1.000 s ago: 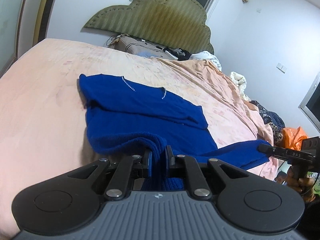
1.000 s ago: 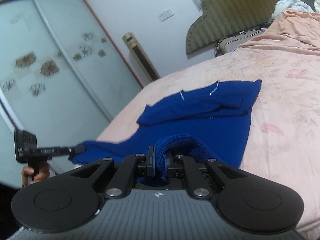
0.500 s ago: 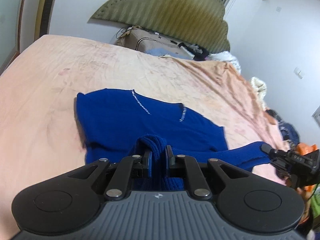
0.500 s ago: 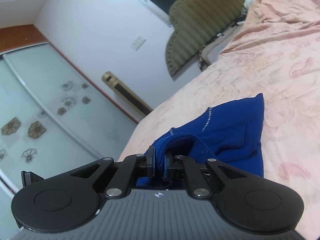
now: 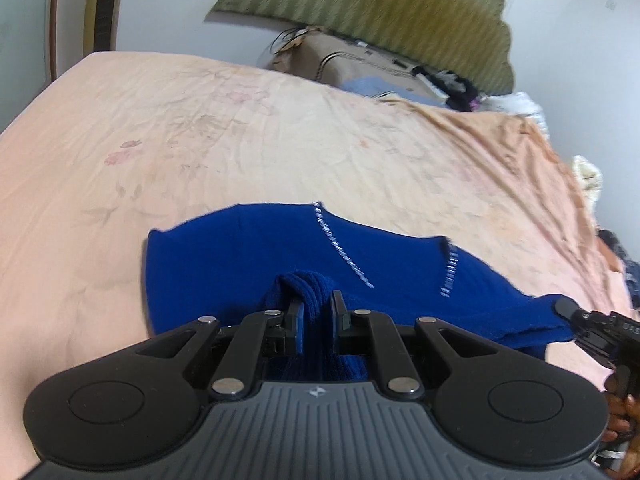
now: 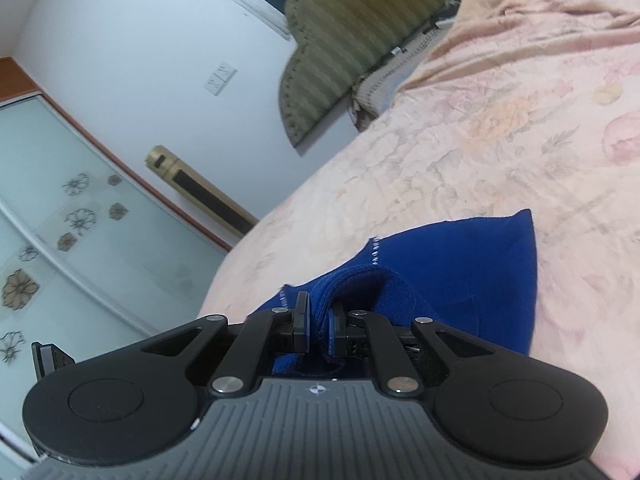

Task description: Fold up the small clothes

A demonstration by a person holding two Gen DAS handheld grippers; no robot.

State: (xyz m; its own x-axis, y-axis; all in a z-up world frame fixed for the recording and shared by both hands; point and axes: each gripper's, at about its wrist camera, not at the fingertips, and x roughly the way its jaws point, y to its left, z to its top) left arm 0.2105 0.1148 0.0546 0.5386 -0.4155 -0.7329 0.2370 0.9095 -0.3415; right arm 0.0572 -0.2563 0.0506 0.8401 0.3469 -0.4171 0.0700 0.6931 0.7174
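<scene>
A dark blue knit sweater with pale stitching at the neckline lies on the pink floral bedsheet. My left gripper is shut on a bunched ribbed hem of the sweater, carried over the sweater's body near the neckline. My right gripper is shut on the other hem corner of the sweater. The right gripper's tip also shows at the right edge of the left wrist view, pinching blue fabric.
A green padded headboard and a beige bag stand at the bed's far end. Rumpled bedding and clothes lie along the right side. A glass-fronted wardrobe and a gold tower unit stand by the wall.
Both grippers have carried the sweater's hem forward toward the neckline, folding the lower part over the upper part. Less of the sweater lies flat in front.
</scene>
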